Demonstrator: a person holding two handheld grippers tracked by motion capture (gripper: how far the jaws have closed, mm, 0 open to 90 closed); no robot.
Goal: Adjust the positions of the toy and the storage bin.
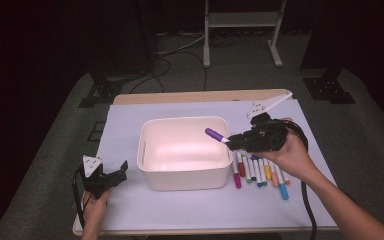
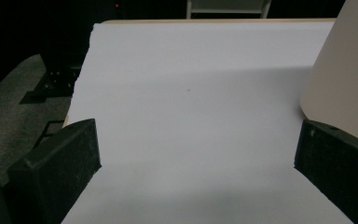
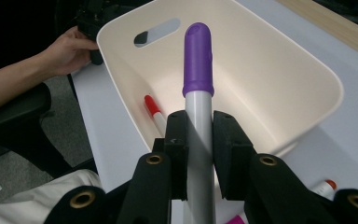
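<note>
Right tool: clamped on purple-capped marker over white bin (red marker inside). Left tool: jaws apart, on tabletop.

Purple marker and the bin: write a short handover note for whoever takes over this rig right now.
Right gripper: shut on the purple marker, held over the white bin, cap pointing into it.
Left gripper: open, holding nothing, resting on the white sheet left of the bin.
Done: a red marker already lies in the bin.
Left: drop the purple one in, then move the row of markers lying right of the bin.
</note>
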